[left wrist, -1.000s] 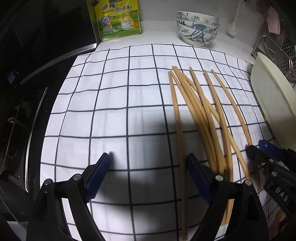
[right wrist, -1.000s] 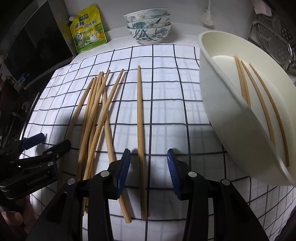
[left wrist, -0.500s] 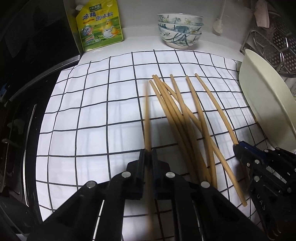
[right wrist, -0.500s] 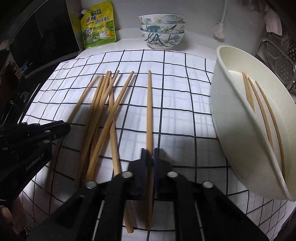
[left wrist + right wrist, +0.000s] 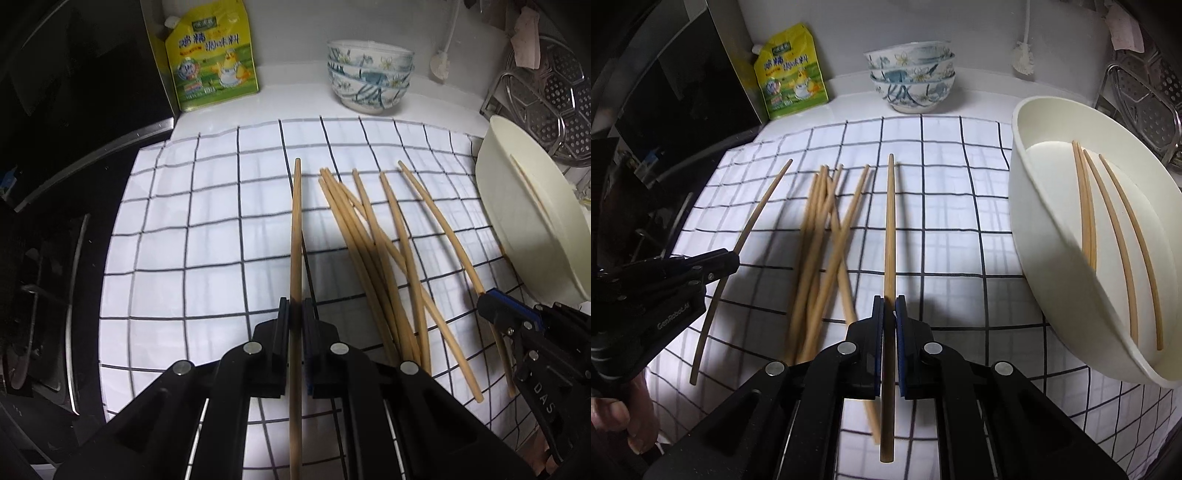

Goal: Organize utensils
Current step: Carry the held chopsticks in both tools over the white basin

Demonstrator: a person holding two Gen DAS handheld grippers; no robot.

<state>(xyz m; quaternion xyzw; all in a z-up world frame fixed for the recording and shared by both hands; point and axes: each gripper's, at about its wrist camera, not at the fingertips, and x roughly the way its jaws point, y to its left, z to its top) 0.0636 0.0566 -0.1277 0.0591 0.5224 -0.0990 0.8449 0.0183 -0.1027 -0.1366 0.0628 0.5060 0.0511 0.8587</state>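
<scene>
Fingers point(image 5: 282, 325) of both grippers each clamped on one long, slim, pale-wood chopstick point(image 5: 295, 236).

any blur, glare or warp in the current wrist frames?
Left wrist: fisheye bows the white black-checked cloth; the black stove side is nearly unlit. Right wrist: loose bamboo chopsticks look smeared; the claw's shadow darkens the cloth; no harsh glare.

Beside the cream bowl point(image 5: 1027, 206): four chopsticks point(image 5: 1108, 229) inside, two gripped, about six loose point(image 5: 820, 236); three patterned bowls point(image 5: 912, 85) stacked behind.
</scene>
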